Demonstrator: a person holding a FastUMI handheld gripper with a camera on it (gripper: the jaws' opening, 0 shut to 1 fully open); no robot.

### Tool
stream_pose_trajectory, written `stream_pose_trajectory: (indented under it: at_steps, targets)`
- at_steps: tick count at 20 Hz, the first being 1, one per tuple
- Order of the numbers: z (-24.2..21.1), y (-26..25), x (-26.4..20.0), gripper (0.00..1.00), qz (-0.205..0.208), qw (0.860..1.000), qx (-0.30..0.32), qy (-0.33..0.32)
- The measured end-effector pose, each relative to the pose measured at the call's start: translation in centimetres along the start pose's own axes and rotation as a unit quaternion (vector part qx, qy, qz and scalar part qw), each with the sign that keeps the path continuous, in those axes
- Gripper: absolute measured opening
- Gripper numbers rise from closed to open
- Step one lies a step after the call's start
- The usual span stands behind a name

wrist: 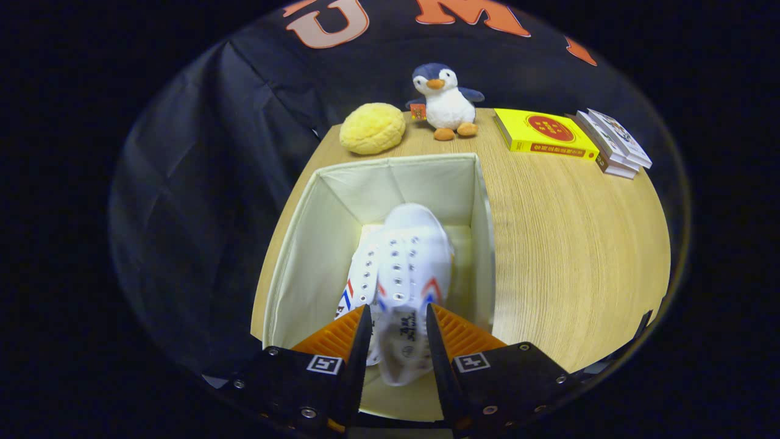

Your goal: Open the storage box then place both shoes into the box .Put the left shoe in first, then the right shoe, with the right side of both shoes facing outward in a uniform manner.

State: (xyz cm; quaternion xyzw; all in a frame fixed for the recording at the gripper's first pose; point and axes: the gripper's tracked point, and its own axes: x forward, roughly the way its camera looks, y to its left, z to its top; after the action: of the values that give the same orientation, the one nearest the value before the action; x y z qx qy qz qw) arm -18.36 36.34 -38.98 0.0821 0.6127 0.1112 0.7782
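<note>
The cream fabric storage box [317, 244] stands open on the wooden table, just ahead of my fingers. A white sneaker [417, 256] with red and blue side stripes points its toe away from me, down inside the box. Its heel end sits between my fingers, and my gripper [397, 332] is shut on it. Tight against the sneaker's left side lies another white eyelet strip with stripes [364, 274]; I cannot tell whether it belongs to a second shoe. The box floor under the sneaker is mostly hidden.
Beyond the box, a yellow bun-shaped plush [372, 127] and a penguin plush [445, 100] sit at the table's far edge. A yellow book [544, 133] and a small stack of books [615, 144] lie far right. Bare tabletop [573, 256] spreads right of the box.
</note>
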Motion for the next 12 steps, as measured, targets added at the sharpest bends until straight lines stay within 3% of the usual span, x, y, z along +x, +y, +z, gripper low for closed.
stream_pose_trajectory:
  at_steps: [6,12]
  targets:
    - [4.8,-4.0,-4.7,0.66,-0.004,0.994,-0.038,-0.099]
    - [9.7,-10.6,-11.0,0.84,-0.043,0.973,-0.062,-0.217]
